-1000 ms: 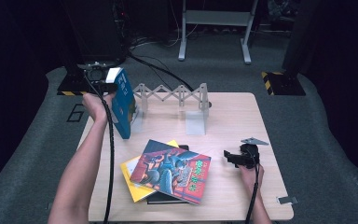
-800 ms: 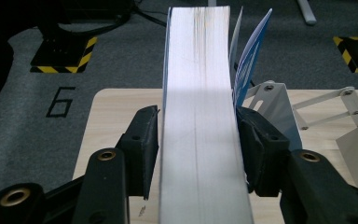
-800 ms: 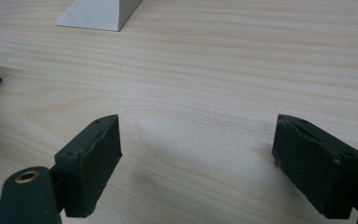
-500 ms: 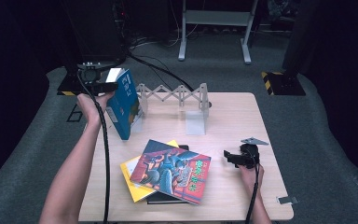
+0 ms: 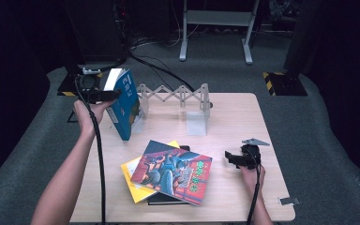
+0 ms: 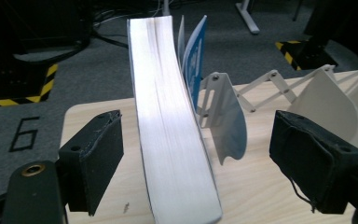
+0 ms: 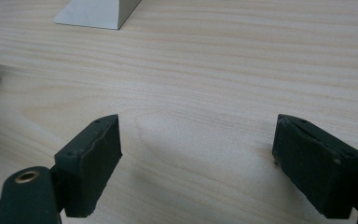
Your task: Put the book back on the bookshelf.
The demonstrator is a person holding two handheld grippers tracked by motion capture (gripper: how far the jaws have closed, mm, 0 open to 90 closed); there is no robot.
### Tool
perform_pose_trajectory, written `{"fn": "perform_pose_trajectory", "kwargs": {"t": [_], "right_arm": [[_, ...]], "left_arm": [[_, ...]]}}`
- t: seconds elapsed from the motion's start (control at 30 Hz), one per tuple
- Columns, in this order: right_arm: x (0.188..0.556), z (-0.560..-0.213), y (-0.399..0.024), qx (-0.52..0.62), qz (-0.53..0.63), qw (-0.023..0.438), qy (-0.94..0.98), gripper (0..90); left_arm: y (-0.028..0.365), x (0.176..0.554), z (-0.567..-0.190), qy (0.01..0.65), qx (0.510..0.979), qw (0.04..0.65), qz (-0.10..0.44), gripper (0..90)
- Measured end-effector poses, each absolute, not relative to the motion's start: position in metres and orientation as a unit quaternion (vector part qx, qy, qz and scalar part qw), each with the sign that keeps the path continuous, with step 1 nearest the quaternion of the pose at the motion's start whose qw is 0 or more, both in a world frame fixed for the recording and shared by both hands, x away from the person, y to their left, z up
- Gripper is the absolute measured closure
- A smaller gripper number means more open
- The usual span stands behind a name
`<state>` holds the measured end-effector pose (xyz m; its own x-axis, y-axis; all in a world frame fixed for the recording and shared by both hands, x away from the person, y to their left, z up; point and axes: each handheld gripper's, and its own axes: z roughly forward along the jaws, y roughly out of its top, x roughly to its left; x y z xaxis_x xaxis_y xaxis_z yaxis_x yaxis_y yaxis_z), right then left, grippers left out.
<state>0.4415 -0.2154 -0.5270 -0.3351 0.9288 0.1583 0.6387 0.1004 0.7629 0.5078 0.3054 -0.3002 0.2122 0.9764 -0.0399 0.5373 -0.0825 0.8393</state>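
Daylight shows on both sides of the thick blue-covered book (image 6: 172, 135) standing between the black pads of the left claw (image 6: 200, 158), whose jaws have just been opening and now press on nothing. The book stands on edge at the far left of the pale wooden surface (image 5: 234, 117), leaning against the end plate of the white accordion-style metal book rack (image 5: 173, 96). The right claw (image 7: 198, 163) gapes wide and empty above bare wood, near the tilted stack of colourful picture books (image 5: 171, 171).

Book (image 5: 124, 103) upright against rack's (image 5: 176, 96) left end
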Motion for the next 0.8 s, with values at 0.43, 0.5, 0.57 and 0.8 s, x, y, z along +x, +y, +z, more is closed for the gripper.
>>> {"fn": "perform_pose_trajectory", "kwargs": {"t": [0.43, 0.5, 0.57, 0.8], "right_arm": [[0.441, -0.527, -0.215, 0.545, 0.389, 0.187, 0.719, 14.9], [0.441, -0.527, -0.215, 0.543, 0.388, 0.188, 0.720, 14.9], [0.441, -0.527, -0.214, 0.543, 0.386, 0.190, 0.721, 15.0], [0.441, -0.527, -0.212, 0.541, 0.381, 0.193, 0.725, 14.9]], "left_arm": [[0.306, 0.481, -0.308, 0.529, 0.699, 0.399, 0.270, 10.9], [0.307, 0.476, -0.310, 0.525, 0.702, 0.399, 0.268, 10.2], [0.307, 0.472, -0.314, 0.525, 0.701, 0.403, 0.265, 8.8], [0.309, 0.451, -0.334, 0.516, 0.707, 0.409, 0.256, 6.7]]}}
